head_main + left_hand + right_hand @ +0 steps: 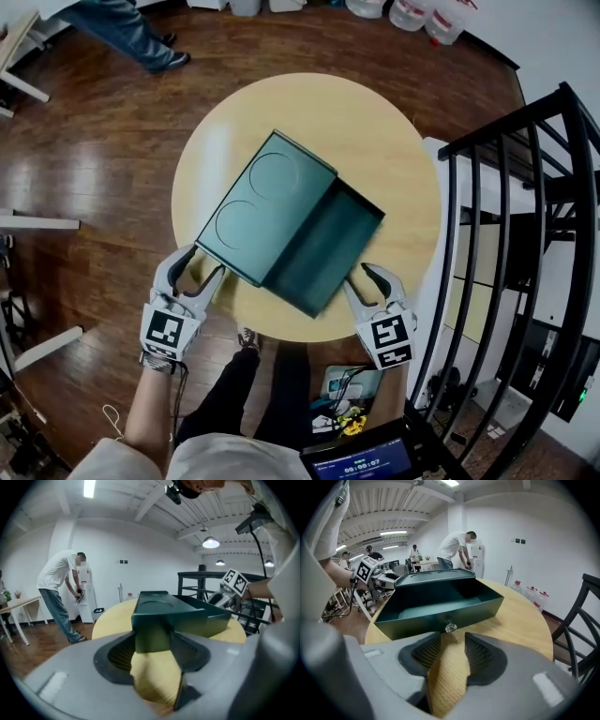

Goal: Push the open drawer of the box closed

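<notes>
One dark green box (267, 211), drawer (328, 248) open, round knob (450, 627)

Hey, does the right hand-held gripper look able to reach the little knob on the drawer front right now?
Probably yes. The right hand-held gripper is open and points straight at the knob on the open drawer, which sits just past the gripper's tips. Only bare table shows between them.
</notes>
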Motion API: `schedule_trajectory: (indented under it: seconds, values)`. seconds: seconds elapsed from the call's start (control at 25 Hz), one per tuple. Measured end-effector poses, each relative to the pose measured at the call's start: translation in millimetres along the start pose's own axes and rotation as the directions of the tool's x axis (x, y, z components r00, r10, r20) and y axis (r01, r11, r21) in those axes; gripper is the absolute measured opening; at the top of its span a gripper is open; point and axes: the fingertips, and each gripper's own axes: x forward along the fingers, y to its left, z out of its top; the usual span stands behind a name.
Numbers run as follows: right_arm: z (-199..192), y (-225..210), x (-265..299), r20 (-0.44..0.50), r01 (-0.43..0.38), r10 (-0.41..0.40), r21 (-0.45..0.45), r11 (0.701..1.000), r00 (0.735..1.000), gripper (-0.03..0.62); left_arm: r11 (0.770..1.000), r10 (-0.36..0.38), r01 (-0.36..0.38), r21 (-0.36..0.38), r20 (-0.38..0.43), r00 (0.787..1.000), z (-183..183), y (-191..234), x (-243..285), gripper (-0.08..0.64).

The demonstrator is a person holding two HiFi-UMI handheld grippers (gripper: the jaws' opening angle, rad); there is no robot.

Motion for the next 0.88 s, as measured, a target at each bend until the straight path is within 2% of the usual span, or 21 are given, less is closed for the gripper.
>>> schedule_trajectory:
  seconds: [0.24,0.4,0.88]
  values:
    - [9,6,6,0.022,-0.009,0.010,-0.053,0.999,1.000,0.157,1.000,0.007,-0.007,0.008,-0.002,1.000,-8,4,-4,0.241]
    - [12,6,6,0.019,0.008,-0.006,-0.072,0.997,1.000,0.081,1.000,0.009,-0.009,-0.003,-0.004,1.000,-7,3,-4,0.235]
    - [12,2,6,0.008,0.034,-0.033,-0.081,0.996,0.999,0.078,1.000,0.011,-0.012,-0.026,-0.017,1.000,-7,-2,1,0.203]
